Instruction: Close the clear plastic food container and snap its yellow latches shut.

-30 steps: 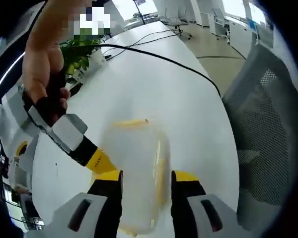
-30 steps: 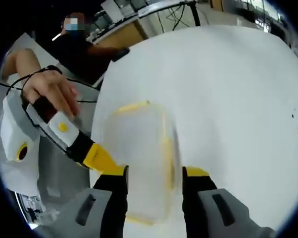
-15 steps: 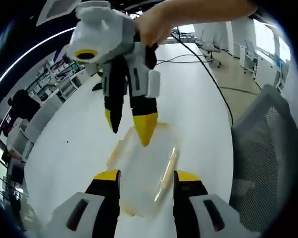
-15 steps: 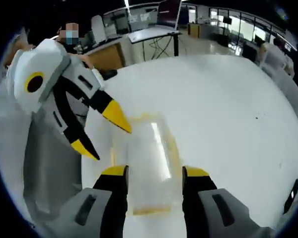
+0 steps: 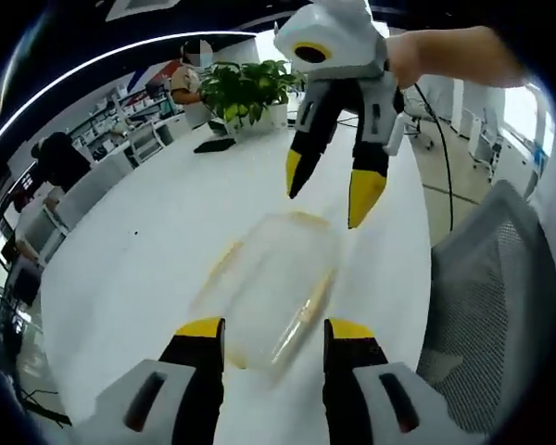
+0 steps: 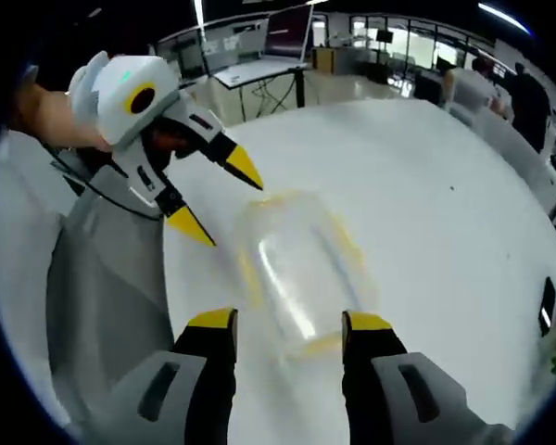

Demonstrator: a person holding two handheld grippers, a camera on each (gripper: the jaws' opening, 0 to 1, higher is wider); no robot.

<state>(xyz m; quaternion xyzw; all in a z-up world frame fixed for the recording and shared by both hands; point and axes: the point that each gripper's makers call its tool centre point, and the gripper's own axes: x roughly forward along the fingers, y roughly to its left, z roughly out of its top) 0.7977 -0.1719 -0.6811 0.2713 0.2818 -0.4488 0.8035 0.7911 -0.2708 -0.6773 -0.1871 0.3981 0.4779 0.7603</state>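
Note:
The clear plastic container (image 5: 269, 283) with yellow latches along its rim lies on the white table (image 5: 139, 260), blurred by motion; its lid looks down, but the latch state is unclear. My left gripper (image 5: 275, 332) hovers open above its near end. My right gripper (image 5: 329, 190) hangs open over the far end, held by a hand. In the right gripper view the container (image 6: 296, 264) lies just beyond my right gripper (image 6: 289, 324), which is open and empty. My left gripper (image 6: 218, 197) points in from the upper left, open, close to the container's corner.
A potted plant (image 5: 246, 88) stands at the table's far end with seated people behind it. A grey mesh chair (image 5: 486, 297) stands beside the table edge and shows as chair (image 6: 102, 278) too. A dark flat object (image 6: 547, 315) lies at the right.
Both grippers have lifted and drawn back from the container, which they straddled closely a second ago. The right gripper now hangs above the far end.

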